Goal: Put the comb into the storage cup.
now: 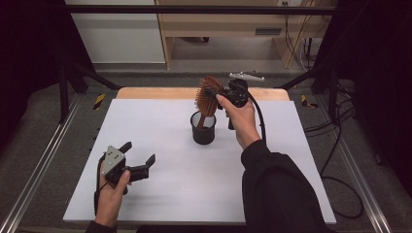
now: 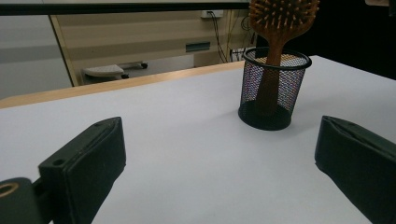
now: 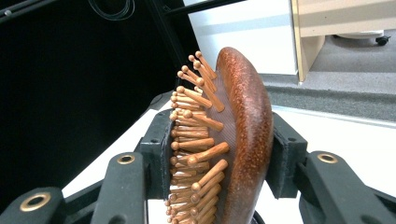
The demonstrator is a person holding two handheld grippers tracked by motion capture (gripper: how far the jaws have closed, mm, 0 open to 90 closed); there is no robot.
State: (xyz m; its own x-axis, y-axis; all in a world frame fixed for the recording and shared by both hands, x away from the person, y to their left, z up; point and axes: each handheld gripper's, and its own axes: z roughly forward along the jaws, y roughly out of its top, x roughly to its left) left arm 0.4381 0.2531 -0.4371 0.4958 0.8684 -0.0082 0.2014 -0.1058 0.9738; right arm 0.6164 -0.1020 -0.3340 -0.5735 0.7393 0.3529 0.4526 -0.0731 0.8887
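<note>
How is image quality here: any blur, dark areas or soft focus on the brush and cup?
High view: soft overall, dark at both sides, the white table evenly lit. Left gripper view: mesh cup fairly sharp, the near left claw soft. Right gripper view: hairbrush close and crisp in the right claw, left background black, room beyond mildly blurred.

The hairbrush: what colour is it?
Reddish-brown wood; the hairbrush shows best in the right gripper view.
</note>
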